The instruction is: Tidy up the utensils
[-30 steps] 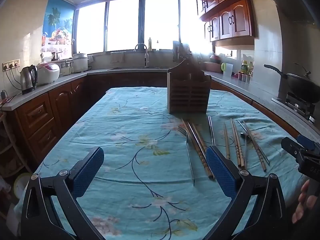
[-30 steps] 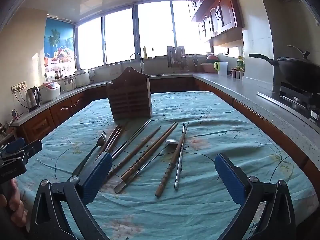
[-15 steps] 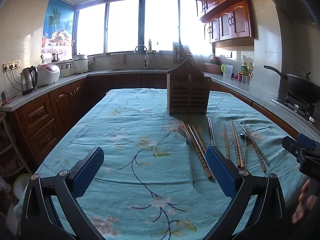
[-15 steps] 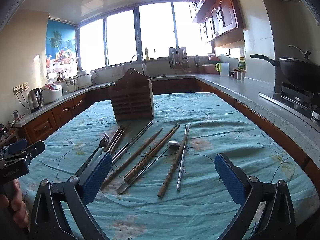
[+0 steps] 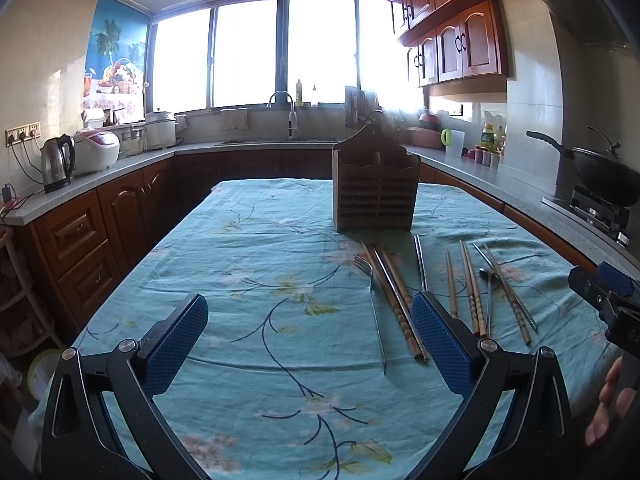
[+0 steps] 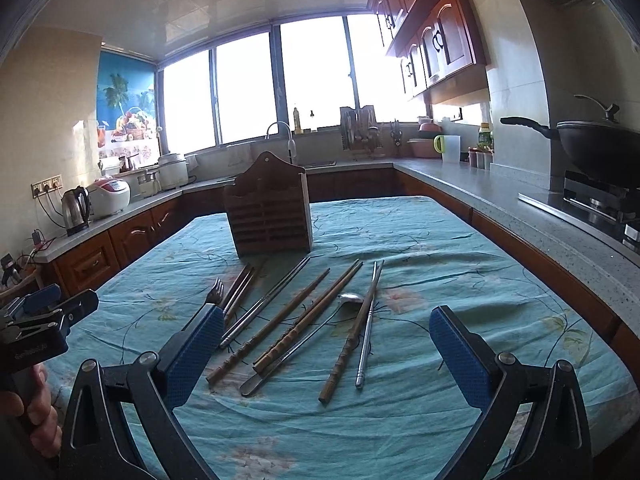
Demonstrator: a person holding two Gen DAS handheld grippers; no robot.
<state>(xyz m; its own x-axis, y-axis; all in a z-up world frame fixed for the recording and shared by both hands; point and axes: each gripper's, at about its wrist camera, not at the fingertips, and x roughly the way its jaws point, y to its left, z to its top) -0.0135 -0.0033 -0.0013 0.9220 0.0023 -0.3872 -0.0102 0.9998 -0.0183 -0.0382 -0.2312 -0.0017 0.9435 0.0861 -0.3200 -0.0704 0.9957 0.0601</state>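
Note:
A wooden utensil holder [image 5: 376, 196] stands upright on the blue floral tablecloth [image 5: 260, 272]; it also shows in the right wrist view [image 6: 270, 216]. In front of it lie a fork [image 6: 214, 292], a spoon [image 6: 350, 299], several wooden chopsticks [image 6: 308, 318] and metal chopsticks [image 6: 370, 320]. In the left wrist view the fork [image 5: 374, 300] and chopsticks [image 5: 394, 300] lie right of centre. My left gripper [image 5: 310, 338] is open and empty above the cloth. My right gripper [image 6: 326, 346] is open and empty, just above the near ends of the utensils.
Counters ring the table: a kettle [image 5: 58, 162] and rice cooker [image 5: 96, 152] at left, a sink tap [image 5: 286, 114] at the back, a wok [image 6: 596, 146] on the stove at right. Each view shows the other hand-held gripper at its edge [image 5: 608, 300] [image 6: 36, 328].
The right gripper has moved forward and lower toward the utensils, which now look closer. The left gripper has shifted only slightly. Both stay open.

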